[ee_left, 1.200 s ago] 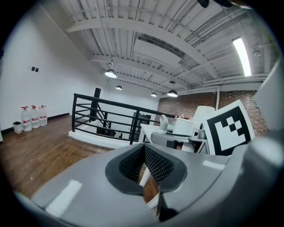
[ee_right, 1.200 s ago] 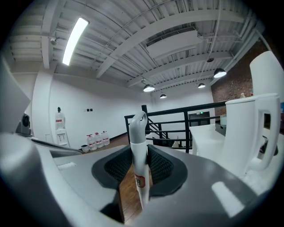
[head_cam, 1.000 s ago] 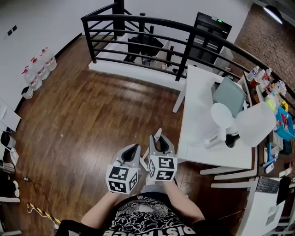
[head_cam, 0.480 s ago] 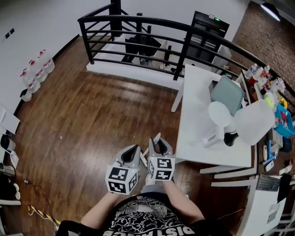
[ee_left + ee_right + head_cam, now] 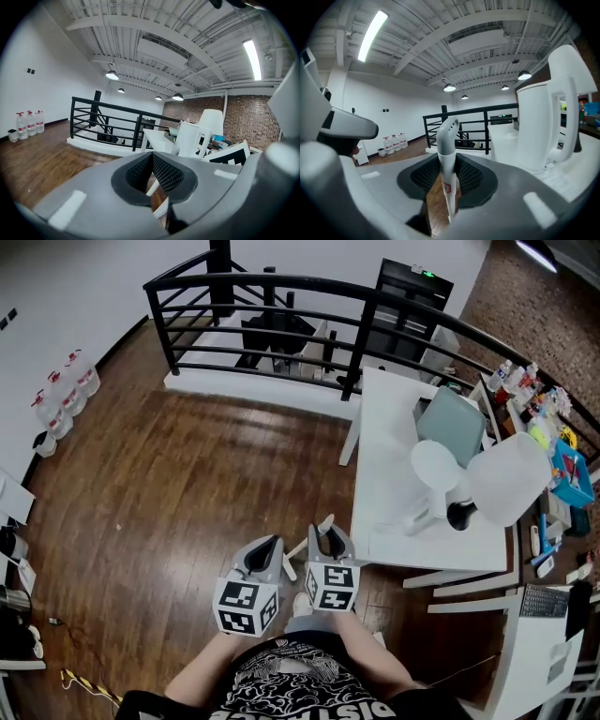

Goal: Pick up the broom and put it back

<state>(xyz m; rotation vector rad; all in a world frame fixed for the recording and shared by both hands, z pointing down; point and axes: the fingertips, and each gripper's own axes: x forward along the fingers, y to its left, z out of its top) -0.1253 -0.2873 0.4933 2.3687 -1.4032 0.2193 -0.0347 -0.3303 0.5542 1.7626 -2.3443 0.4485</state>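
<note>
Floor [image 5: 178,474]: wooden boards run ahead to the railing [image 5: 281,285]. Carrying the broom across them likely goes best with the handle near upright, so nothing drags or swings.
Surface [image 5: 389,479]: white, just right of the grippers. I judge it the main thing to steer the handle away from.
Broom [image 5: 445,154]: its white handle rises between the right gripper's jaws, hooked tip on top, close in front of the person's body.
Right gripper [image 5: 446,174]: pinching the handle between both pads. A firm, steady hold should stop it sliding.
Left gripper [image 5: 152,161]: pressed together at the tips with nothing between. It could steady the handle lower down.
Hidden: the broom head and lower handle are covered by the grippers in the head view, and no storage place for the broom shows.
</note>
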